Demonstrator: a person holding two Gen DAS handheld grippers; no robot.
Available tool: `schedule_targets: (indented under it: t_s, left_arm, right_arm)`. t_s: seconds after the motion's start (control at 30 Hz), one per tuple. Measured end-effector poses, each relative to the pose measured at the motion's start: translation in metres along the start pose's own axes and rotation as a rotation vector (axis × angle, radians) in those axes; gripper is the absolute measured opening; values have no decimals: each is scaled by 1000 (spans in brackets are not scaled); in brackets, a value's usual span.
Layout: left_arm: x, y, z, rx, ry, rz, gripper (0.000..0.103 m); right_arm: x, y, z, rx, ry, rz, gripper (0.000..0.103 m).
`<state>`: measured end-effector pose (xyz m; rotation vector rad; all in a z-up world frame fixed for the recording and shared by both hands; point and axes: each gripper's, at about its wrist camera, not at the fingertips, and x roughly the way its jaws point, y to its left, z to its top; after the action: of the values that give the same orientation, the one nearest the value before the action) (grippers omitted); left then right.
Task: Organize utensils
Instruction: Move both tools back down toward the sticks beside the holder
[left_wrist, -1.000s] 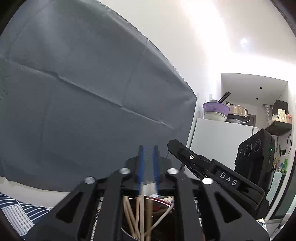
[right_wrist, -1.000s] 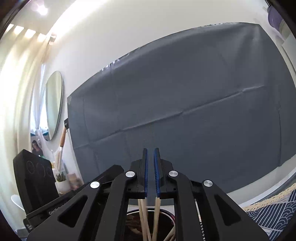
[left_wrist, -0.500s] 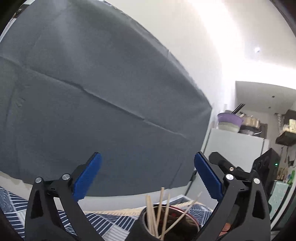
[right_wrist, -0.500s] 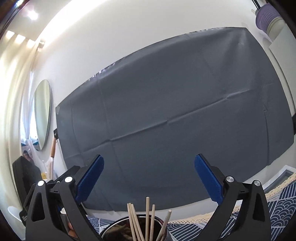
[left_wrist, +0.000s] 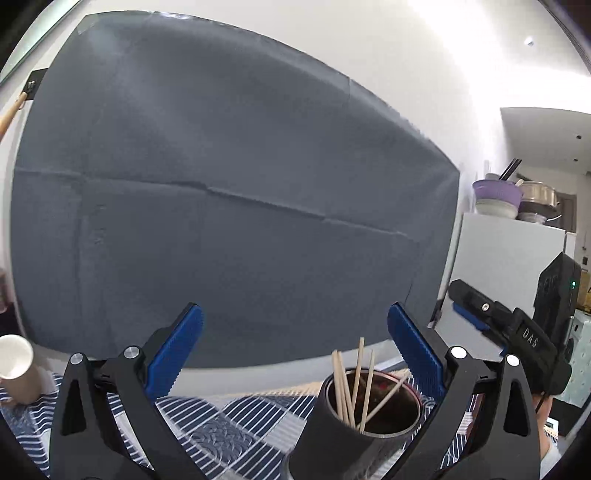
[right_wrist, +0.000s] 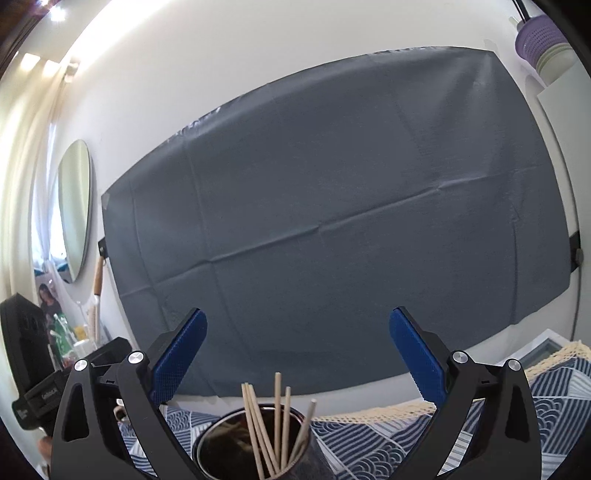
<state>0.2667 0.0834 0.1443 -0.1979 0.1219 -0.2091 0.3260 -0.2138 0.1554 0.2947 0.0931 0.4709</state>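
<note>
A dark metal cup (left_wrist: 332, 424) holds several wooden chopsticks (left_wrist: 356, 373) that stand loose inside it, leaning apart. My left gripper (left_wrist: 294, 325) hangs above and behind the cup, open wide, with nothing between its blue pads (left_wrist: 173, 350). The right gripper's body (left_wrist: 517, 336) shows at the right edge of the left wrist view. In the right wrist view the same cup (right_wrist: 221, 443) and chopsticks (right_wrist: 276, 417) sit low in the middle. My right gripper (right_wrist: 298, 332) stands open above them and touches nothing. The left gripper's body (right_wrist: 48, 387) shows at the far left.
The cup stands on a blue patterned tablecloth (left_wrist: 229, 424) with a lace edge (right_wrist: 388, 410). A paper cup (left_wrist: 14, 365) is at the far left. A grey cloth (left_wrist: 240, 203) covers the wall behind. A white fridge (left_wrist: 506, 251) carries bowls, and a mirror (right_wrist: 74, 206) hangs at the left.
Both grippers went from shut over the chopsticks to wide open. The chopsticks now stand free in the cup. Both grippers have drawn back and risen, so more of the table shows.
</note>
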Motion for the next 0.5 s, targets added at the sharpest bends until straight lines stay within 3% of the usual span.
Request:
schedule_targets:
  t_s: [0.33, 0.5]
  left_arm:
    - [-25, -12, -16, 6, 121, 87, 97]
    - [-37, -15, -30, -50, 164, 86, 97]
  right_arm:
    - [-30, -14, -3, -101, 116, -49, 95]
    - [-36, -20, -20, -141, 223, -12, 95]
